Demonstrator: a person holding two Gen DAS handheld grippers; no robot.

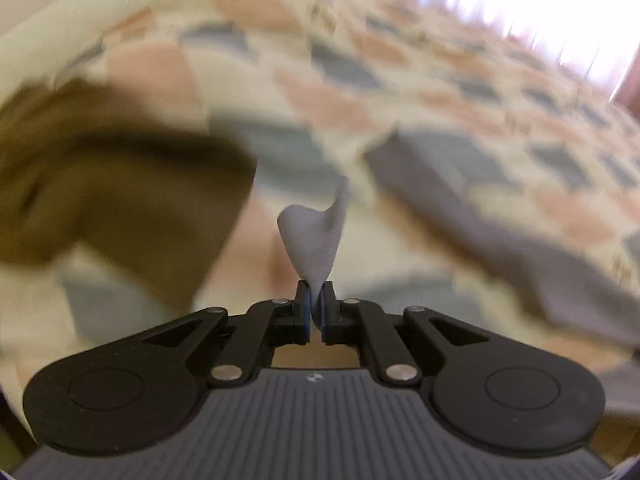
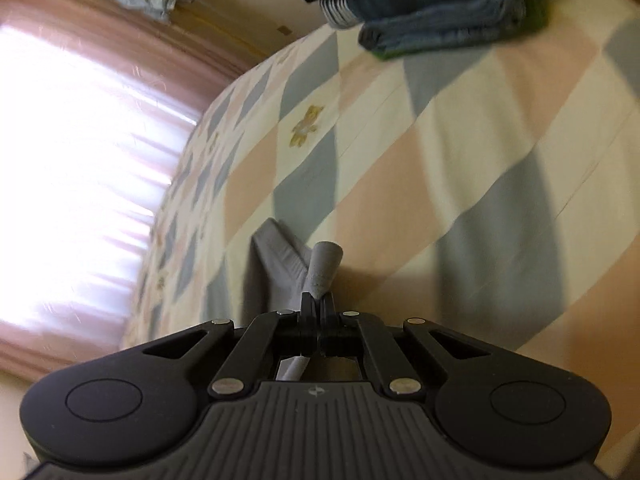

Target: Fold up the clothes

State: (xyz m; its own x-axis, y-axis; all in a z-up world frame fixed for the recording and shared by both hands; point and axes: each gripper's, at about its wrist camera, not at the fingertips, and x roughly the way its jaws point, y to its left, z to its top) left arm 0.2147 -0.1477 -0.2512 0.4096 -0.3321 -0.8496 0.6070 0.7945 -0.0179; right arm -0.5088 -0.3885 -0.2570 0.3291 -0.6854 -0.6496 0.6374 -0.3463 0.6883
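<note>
My left gripper (image 1: 315,294) is shut on a pinch of light grey garment (image 1: 316,236), held above the quilted bed; the rest of that grey cloth (image 1: 480,216) trails down to the right, blurred. My right gripper (image 2: 318,300) is shut on another edge of the grey garment (image 2: 325,268), which hangs to the left below the fingers (image 2: 272,264) over the bed.
A checked pink, blue and cream quilt (image 2: 400,152) covers the bed. A brown garment (image 1: 120,184) lies at the left in the left wrist view. A stack of folded clothes (image 2: 424,4) sits at the far edge of the bed. A bright curtained window (image 2: 80,140) is beyond.
</note>
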